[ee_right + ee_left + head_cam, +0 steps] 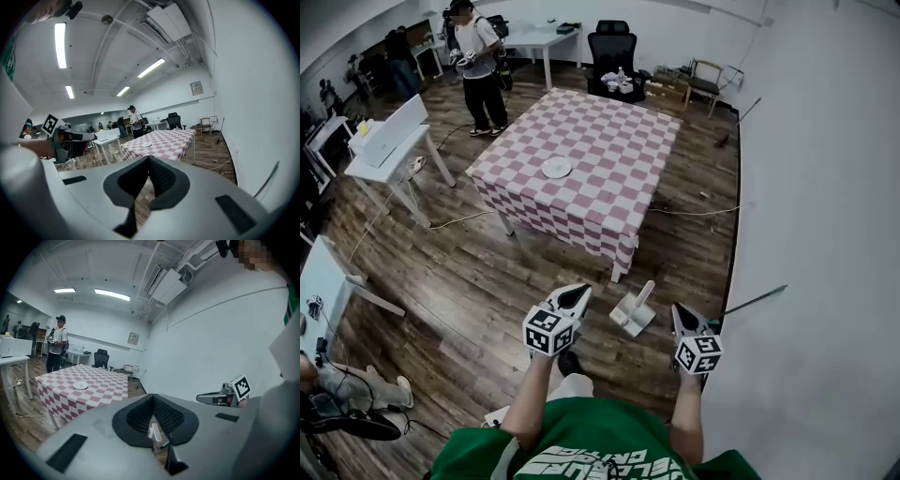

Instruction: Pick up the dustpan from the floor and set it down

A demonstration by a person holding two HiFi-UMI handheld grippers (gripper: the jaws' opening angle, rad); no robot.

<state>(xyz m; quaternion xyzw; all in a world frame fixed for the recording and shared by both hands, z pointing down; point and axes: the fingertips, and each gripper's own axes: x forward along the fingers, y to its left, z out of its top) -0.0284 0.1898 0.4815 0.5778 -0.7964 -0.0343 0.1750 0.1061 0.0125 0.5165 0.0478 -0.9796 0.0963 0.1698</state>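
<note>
The white dustpan [633,311] lies on the wooden floor with its handle pointing up and away, between my two grippers and a little ahead of them. My left gripper [579,293] hangs to its left with jaws together and nothing held. My right gripper [678,311] hangs to its right, also shut and empty. In the left gripper view the jaws [153,397] meet at the tips, and a sliver of the dustpan [154,431] shows through the gap below them. In the right gripper view the jaws [149,158] are closed over bare floor.
A table with a red-and-white checked cloth [600,178] stands ahead, with a white plate [556,168] on it. A white wall runs along the right, a thin rod [755,301] leaning at its foot. A person [478,66] stands beyond the table. White desks [389,145] stand at the left.
</note>
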